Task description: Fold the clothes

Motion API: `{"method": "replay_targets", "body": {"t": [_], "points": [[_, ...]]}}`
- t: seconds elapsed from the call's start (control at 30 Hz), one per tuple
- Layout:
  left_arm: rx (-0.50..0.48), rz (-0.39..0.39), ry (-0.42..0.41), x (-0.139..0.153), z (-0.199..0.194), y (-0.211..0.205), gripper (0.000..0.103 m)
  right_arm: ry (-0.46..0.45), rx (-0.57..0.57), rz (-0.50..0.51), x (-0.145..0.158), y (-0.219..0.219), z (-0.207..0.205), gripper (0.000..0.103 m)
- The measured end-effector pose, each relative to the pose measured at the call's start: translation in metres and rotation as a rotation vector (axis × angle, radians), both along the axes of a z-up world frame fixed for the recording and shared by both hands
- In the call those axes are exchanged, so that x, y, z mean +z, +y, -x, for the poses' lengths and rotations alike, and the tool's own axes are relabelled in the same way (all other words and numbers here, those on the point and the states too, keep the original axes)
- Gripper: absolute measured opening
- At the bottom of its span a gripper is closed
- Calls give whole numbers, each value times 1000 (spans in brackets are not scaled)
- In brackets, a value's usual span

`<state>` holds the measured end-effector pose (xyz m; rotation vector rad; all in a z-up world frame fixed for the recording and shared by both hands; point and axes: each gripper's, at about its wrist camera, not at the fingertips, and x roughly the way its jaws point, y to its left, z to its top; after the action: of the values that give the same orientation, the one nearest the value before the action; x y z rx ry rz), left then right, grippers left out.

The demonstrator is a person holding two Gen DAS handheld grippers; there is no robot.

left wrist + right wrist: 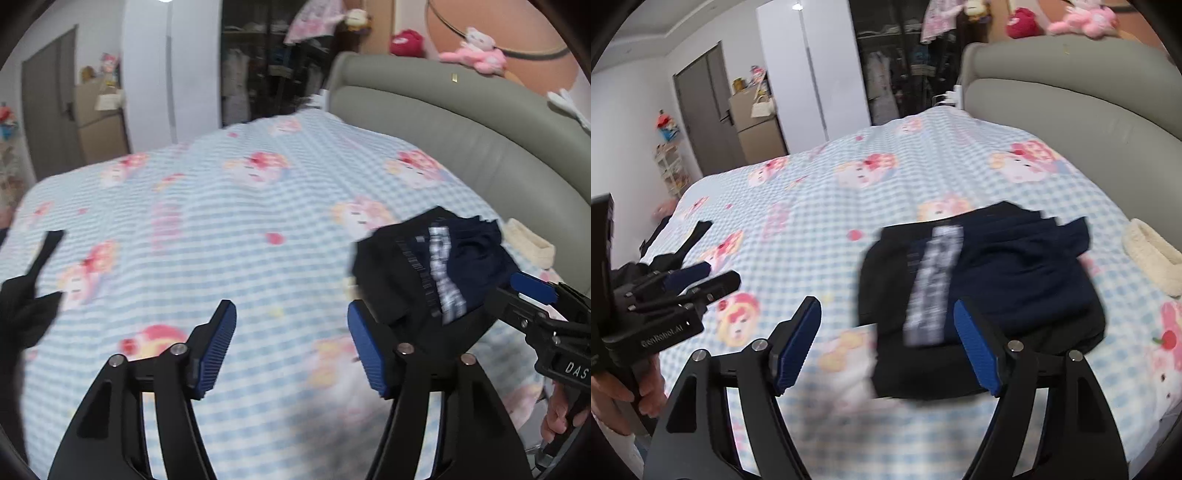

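Note:
A folded stack of dark clothes (993, 280) with a white printed stripe lies on the blue checked bedspread (849, 192); it also shows at the right in the left wrist view (428, 273). My right gripper (886, 343) is open and empty, hovering over the stack's near left edge. My left gripper (291, 347) is open and empty above bare bedspread (221, 229), left of the stack. Another black garment (26, 302) lies at the bed's left edge, also seen in the right wrist view (687, 240). Each gripper shows in the other's view: the right one (535, 295), the left one (701, 280).
A grey padded headboard (461, 122) runs along the right side of the bed. A cream fluffy item (1156, 254) lies by the headboard. Plush toys (476, 51) sit on top. A wardrobe (905, 62), a door (701, 107) and a shelf stand beyond the bed.

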<state>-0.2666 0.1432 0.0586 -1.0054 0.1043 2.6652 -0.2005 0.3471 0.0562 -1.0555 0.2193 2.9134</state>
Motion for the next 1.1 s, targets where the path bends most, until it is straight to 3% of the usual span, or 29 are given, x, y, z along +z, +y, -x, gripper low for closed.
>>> {"method": "replay_targets", "body": {"t": [0.23, 0.47, 0.73, 0.83, 0.93, 1.1], "points": [[125, 25, -3, 4, -39, -96, 72, -27, 93, -5, -6, -89, -13, 78], [182, 26, 2, -2, -72, -152, 79, -50, 150, -26, -15, -155, -30, 80], [219, 19, 24, -4, -128, -170, 83, -53, 150, -38, -23, -178, -76, 87], [257, 20, 37, -13, -167, -169, 85, -61, 135, -20, -33, -176, -111, 88], [353, 20, 66, -28, -208, -165, 85, -71, 120, 3, -45, -172, -150, 88], [332, 23, 45, -49, -254, -158, 85, -94, 150, -51, -64, -171, -198, 88]]}}
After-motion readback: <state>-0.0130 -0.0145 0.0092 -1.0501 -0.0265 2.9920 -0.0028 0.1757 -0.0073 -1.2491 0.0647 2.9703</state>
